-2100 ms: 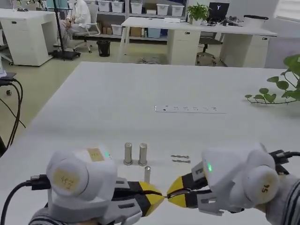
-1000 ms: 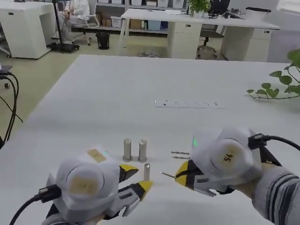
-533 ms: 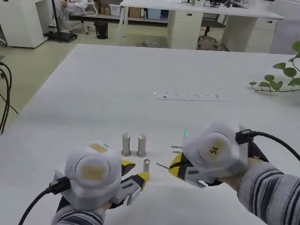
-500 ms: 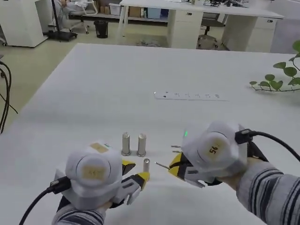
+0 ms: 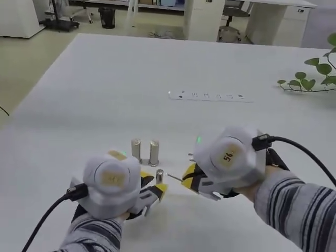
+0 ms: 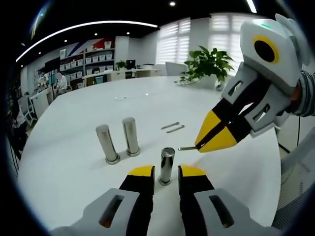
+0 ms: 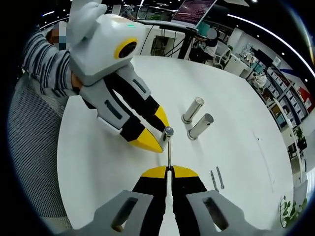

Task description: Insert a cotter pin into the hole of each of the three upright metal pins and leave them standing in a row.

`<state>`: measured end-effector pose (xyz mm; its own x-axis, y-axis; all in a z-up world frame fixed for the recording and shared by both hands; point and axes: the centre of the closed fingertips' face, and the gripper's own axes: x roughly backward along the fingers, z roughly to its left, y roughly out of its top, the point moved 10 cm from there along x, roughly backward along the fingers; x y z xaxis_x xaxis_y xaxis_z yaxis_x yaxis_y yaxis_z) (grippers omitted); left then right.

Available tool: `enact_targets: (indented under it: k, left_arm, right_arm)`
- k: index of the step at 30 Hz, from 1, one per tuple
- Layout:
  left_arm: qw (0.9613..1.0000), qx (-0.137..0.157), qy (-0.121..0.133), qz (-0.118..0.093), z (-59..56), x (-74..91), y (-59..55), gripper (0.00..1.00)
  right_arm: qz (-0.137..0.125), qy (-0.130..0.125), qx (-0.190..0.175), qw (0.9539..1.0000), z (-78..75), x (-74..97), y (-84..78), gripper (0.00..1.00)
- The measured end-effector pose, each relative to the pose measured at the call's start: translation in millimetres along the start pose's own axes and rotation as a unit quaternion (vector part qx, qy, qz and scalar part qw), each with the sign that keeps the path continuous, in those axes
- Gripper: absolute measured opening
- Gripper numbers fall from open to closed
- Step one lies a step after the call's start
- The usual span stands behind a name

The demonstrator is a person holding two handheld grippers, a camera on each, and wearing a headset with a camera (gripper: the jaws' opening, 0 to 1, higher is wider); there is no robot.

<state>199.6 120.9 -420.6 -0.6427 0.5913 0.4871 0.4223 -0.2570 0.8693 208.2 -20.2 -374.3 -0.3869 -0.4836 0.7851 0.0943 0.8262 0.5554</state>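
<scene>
Cotter pin (image 7: 169,153) — nearer metal pin (image 6: 167,164)

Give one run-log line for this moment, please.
left gripper: open, jaws flanking front metal pin | right gripper: shut on cotter pin, tip near that pin, not inserted | two spare cotter pins on table

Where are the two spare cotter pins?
Left gripper view: the cotter pins lie side by side on the table, right of the two far metal pins.
</scene>
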Motion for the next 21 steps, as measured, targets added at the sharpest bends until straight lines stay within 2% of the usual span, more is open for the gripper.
enact_targets:
  k: [5, 10, 12, 21]
  left_arm:
    - [0.9999, 0.009, -0.004, 0.002, -0.1, -5.0, -0.4, 0.11]
    - [1.0000, 0.003, -0.003, 0.005, -1.2, -7.2, -2.1, 0.09]
    - [1.0000, -0.004, 0.003, 0.003, -0.5, -7.0, -2.4, 0.06]
    - [0.9992, -0.037, 0.013, 0.000, -3.2, -7.5, -2.5, 0.05]
  right_arm:
    - [0.000, 0.001, 0.004, 1.0000, 0.4, -3.1, 1.7, 0.00]
    - [0.002, 0.005, 0.007, 1.0000, 0.5, -4.4, 2.4, 0.00]
    - [0.003, 0.005, 0.007, 1.0000, -0.4, -5.3, 2.6, 0.00]
    - [0.005, 0.004, 0.019, 0.9998, -1.5, -2.7, 11.0, 0.00]
